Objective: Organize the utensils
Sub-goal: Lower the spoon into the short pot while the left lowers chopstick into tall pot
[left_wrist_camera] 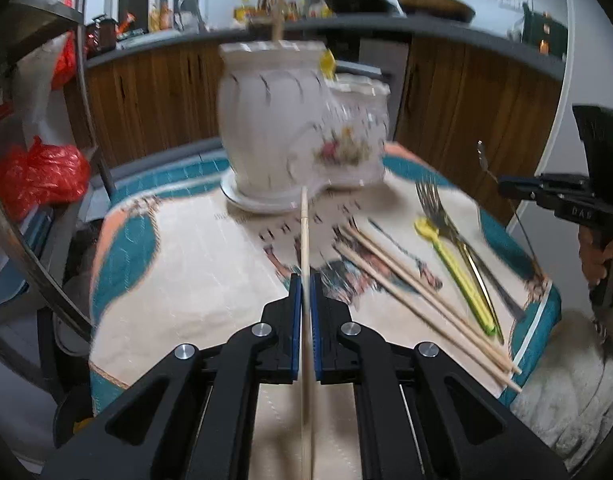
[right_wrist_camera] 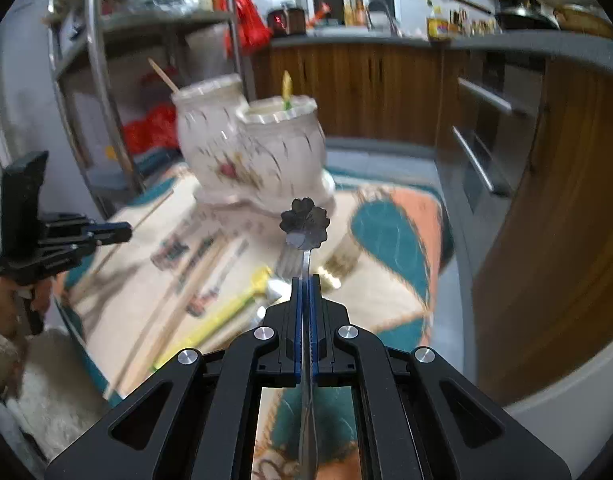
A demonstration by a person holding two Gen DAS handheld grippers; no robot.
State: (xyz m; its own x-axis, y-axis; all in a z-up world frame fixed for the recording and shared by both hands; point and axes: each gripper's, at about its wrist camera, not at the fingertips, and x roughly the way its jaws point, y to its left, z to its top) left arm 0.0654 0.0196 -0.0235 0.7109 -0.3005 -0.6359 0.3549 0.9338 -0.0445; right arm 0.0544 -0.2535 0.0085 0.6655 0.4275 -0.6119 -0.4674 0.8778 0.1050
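My left gripper is shut on a wooden chopstick that points toward a white twin-jar utensil holder at the table's far side. One chopstick stands in the left jar, a yellow utensil in the right jar. My right gripper is shut on a metal utensil with a flower-shaped end, held above the table before the holder. Loose chopsticks, a yellow spoon and forks lie on the table's right side.
The table wears a patterned cloth in cream, teal and orange. A metal rack with red bags stands to the left. Wooden cabinets and a cluttered counter run behind. Oven drawers show at right.
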